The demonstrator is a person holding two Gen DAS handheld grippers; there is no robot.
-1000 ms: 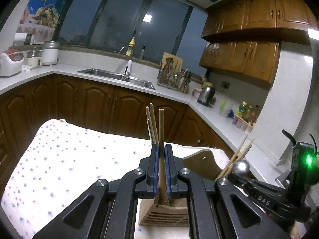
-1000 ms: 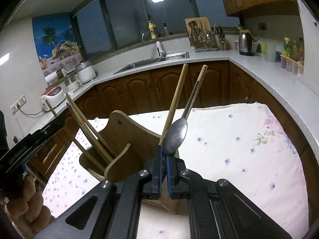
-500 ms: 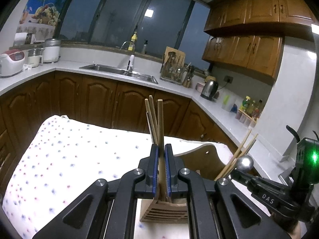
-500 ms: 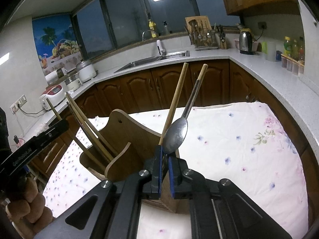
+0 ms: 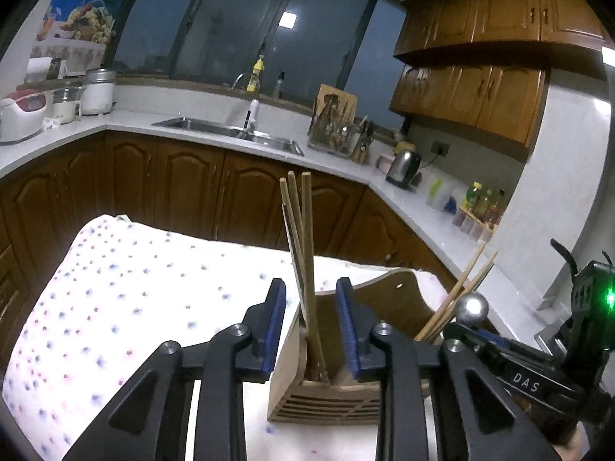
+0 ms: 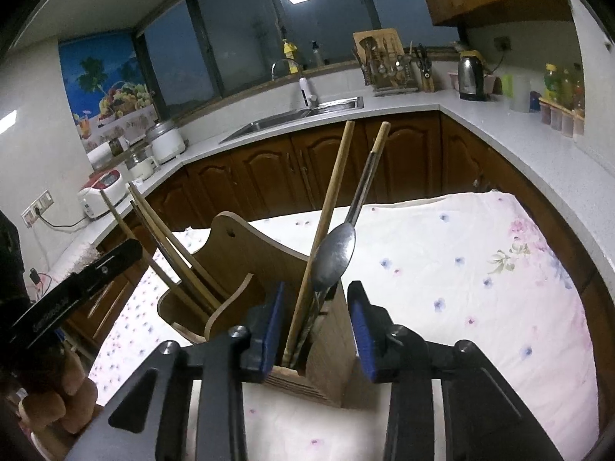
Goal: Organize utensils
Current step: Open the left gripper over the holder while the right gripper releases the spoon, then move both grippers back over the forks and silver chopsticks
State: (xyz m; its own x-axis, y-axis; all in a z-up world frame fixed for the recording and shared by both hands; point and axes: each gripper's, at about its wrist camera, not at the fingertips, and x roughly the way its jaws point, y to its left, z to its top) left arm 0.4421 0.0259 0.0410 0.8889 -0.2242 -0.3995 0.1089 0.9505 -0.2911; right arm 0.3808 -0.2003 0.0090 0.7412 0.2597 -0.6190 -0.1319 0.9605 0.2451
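Left claw opening off stiff, light chopsticks; right claw likewise freeing the slippery spoon; regrasp mid-shaft.

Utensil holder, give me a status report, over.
Left gripper and right gripper both opening, pads off the utensils. Chopsticks and spoon stand in the wooden holder. Nothing in the way.

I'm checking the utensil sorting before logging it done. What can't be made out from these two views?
- Lower ends of the chopsticks: left wrist view, hidden inside the wooden holder.
- Spoon handle bottom: right wrist view, hidden in its compartment.
- Rack utensils on the counter: too small to identify.
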